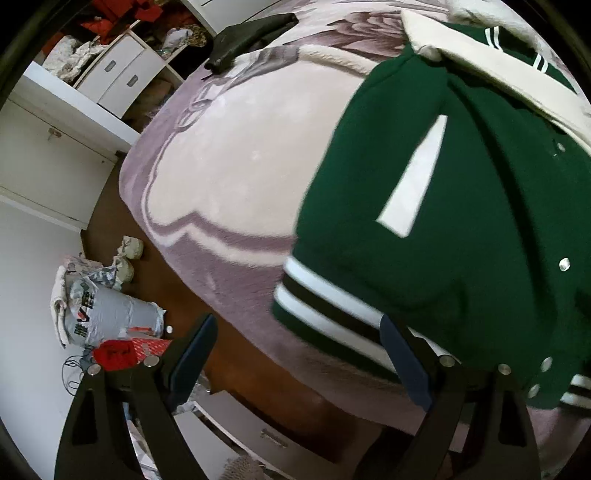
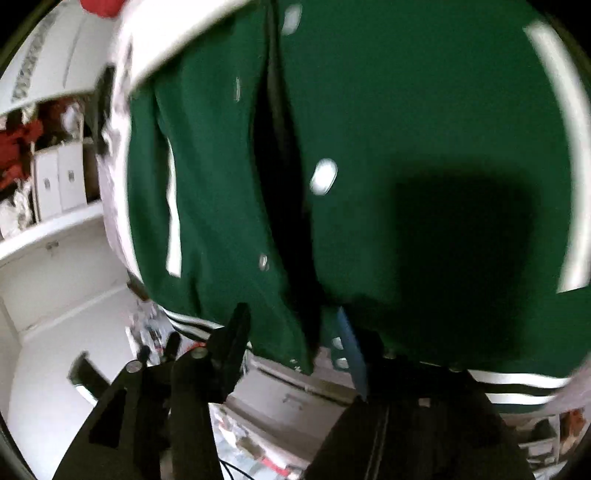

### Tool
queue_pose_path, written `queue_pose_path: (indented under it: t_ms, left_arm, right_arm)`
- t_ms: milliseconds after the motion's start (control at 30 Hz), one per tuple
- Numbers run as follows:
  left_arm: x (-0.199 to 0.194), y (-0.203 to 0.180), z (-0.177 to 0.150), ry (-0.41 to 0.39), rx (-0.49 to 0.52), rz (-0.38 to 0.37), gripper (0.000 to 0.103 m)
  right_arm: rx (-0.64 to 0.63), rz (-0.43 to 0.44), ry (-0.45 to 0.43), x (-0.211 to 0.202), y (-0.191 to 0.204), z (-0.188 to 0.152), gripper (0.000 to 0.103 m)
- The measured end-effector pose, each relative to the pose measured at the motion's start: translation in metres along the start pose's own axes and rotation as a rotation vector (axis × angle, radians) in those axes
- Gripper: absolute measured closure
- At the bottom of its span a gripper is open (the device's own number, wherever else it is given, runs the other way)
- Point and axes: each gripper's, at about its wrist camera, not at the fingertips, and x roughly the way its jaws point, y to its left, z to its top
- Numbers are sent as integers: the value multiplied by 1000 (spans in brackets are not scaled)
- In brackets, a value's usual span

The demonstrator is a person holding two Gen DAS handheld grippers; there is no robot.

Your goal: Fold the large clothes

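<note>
A dark green varsity jacket [image 1: 461, 206] with cream sleeves, white pocket trim, snap buttons and a striped hem lies on the bed at the right of the left wrist view. My left gripper [image 1: 299, 356] stands wide open at the bed's near edge. Its right finger [image 1: 404, 363] sits over the striped hem [image 1: 332, 314], and nothing is gripped. In the blurred right wrist view the jacket [image 2: 406, 129] fills most of the frame. My right gripper [image 2: 293, 343] is partly open at the jacket's lower edge. The front placket [image 2: 295, 332] hangs loosely between its fingers, and the pads do not press on it.
A pink-and-mauve fleece blanket [image 1: 240, 166] covers the bed, with a black garment [image 1: 251, 35] at its far end. Left of the bed are brown floor, a grey parcel bag [image 1: 110, 314], a red box [image 1: 125, 350], white drawers [image 1: 118, 74] and a cupboard [image 1: 44, 155].
</note>
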Motion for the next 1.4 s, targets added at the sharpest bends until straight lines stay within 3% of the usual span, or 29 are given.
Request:
queue_pose_path:
  t_ms: [100,200,333,367,400,433,467,500,600,633,700,900,967,1100,1267,1400]
  left_arm:
    - [-7,-20,4,-18,19,6,13]
    - [-11,-43,4,-16,21,19,13]
    - [-13,-75,0,0,15,69,13]
    - [-14,-83,-2,4,18,84,13]
    - [-17,-93,-4,9,27,104,13]
    - [-23,-105,-6,11,40,124,13]
    - [-28,-113,-7,7,50,136,13]
    - [-39,-127,-9,-10,70,154,13]
    - [-63,-169,-14,-46,148,192,13]
    - [-73,-190,-18,-59,188,209,13]
    - [-89,-224,-29,-84,251,225,13]
    - [-126,-336,-75,-152,488,210,13]
    - [-134,-374,-98,-184,574,188,13]
    - [-131,-424,-133,-259,717,233,13]
    - [-99,-441,-153,-218,785,274,13]
    - [-101,-428,-135,-213,709,253,10]
  right_arm:
    - [93,-8,-95,-59,-43,6,52]
    - [162,-98,-179,-96,-94,14,52]
    - [219,-228,-192,-105,-166,36,52]
    - [228,-216,-156,-93,-183,37,56]
    - [225,-188,-104,-80,-201,40,81]
    - [210,-208,-34,-64,-209,37,98]
    - [175,-220,35,-51,-214,31,98]
    - [143,-210,44,-52,-213,29,98]
    - [78,-144,89,-77,-210,35,85]
    - [80,-122,80,-91,-214,36,65]
    - [54,-140,28,-127,-220,41,47]
    - [36,-237,-102,-222,-261,44,43]
    - [72,-246,-120,-241,-281,44,43]
    - [130,-277,-144,-256,-343,63,43]
    - [183,-294,-162,-266,-376,69,43]
    - [183,-293,-160,-257,-374,73,43]
